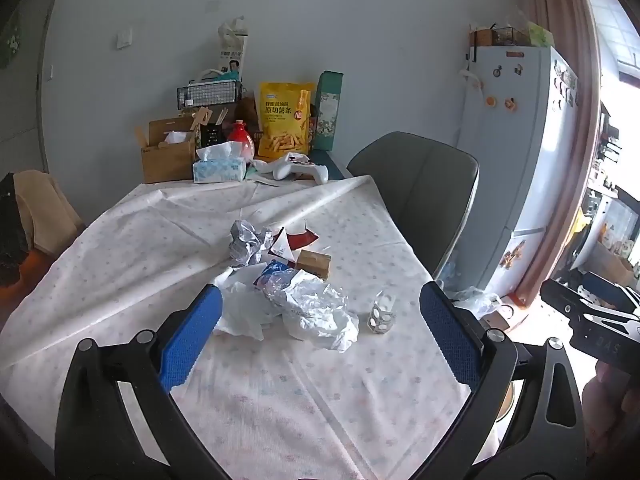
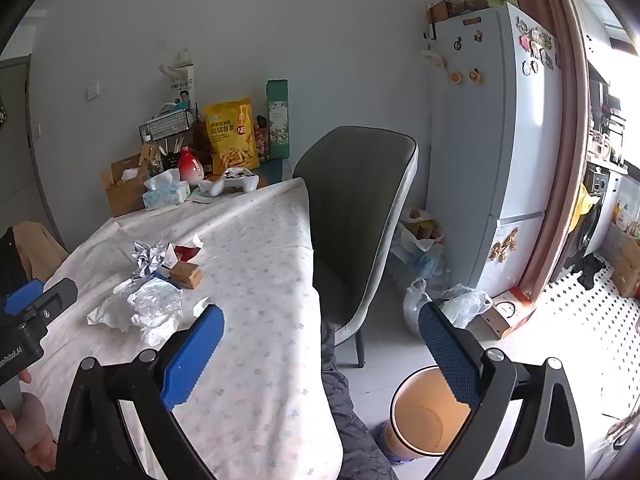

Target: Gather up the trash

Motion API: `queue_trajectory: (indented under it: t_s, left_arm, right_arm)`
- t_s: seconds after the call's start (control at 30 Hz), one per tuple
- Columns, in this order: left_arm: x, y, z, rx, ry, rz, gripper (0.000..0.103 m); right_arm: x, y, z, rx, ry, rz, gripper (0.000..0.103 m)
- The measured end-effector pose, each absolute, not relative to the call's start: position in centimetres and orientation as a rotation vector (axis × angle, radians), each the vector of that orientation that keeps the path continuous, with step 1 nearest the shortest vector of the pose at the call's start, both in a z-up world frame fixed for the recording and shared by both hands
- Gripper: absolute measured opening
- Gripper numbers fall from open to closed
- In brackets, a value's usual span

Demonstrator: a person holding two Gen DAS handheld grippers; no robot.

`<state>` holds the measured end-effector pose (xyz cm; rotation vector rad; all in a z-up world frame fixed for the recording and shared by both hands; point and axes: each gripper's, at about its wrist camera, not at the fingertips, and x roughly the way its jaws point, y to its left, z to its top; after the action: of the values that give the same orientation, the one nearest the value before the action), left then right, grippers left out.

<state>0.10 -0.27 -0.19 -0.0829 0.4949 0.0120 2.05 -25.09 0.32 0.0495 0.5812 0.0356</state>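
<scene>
Trash (image 1: pixel 296 284) mid-table, clear of cloth edges, left claw (image 1: pixel 320 332) open

Grey walls (image 1: pixel 320 20), a grey chair (image 2: pixel 356 208) at the clothed tabletop (image 1: pixel 320 380), a fridge (image 2: pixel 492 140) beside a pink curtain (image 2: pixel 560 160), daylight flooding in.

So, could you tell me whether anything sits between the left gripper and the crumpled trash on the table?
Nothing visible does. The left gripper is open and the crumpled plastic wrapper lies on the tablecloth straight ahead, framed between its fingers. Only the small clear cup stands beside the pile, off to the right.
</scene>
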Motion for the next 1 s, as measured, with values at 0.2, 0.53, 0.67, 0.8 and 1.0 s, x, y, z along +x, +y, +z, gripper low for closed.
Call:
queue_trajectory:
  t_s: [0.2, 0.53, 0.67, 0.8, 1.0]
  left_arm:
    - [-0.1, -0.3, -0.2, -0.085, 0.489, 0.015, 0.098]
    - [0.5, -0.5, -0.6, -0.084, 0.491, 0.01, 0.098]
    - [-0.2, -0.1, -0.1, -0.089, 0.487, 0.012, 0.098]
    - [-0.3, 0.0, 0.0, -0.097, 0.485, 0.015, 0.098]
    - [-0.4, 0.0, 0.2, -0.093, 0.489, 0.019, 0.098]
  right_arm:
    - [1.8, -25.1, 0.2, 0.05, 0.572, 0.043, 0.095]
    - [1.5, -24.5, 0.4, 0.041, 0.549, 0.054, 0.095]
    - [1.6, -24.6, 0.2, 0.051, 0.557, 0.056, 0.095]
    - [1.7, -24.7, 0.2, 0.05, 0.559, 0.053, 0.095]
    - [1.8, -24.8, 0.1, 0.053, 0.564, 0.041, 0.095]
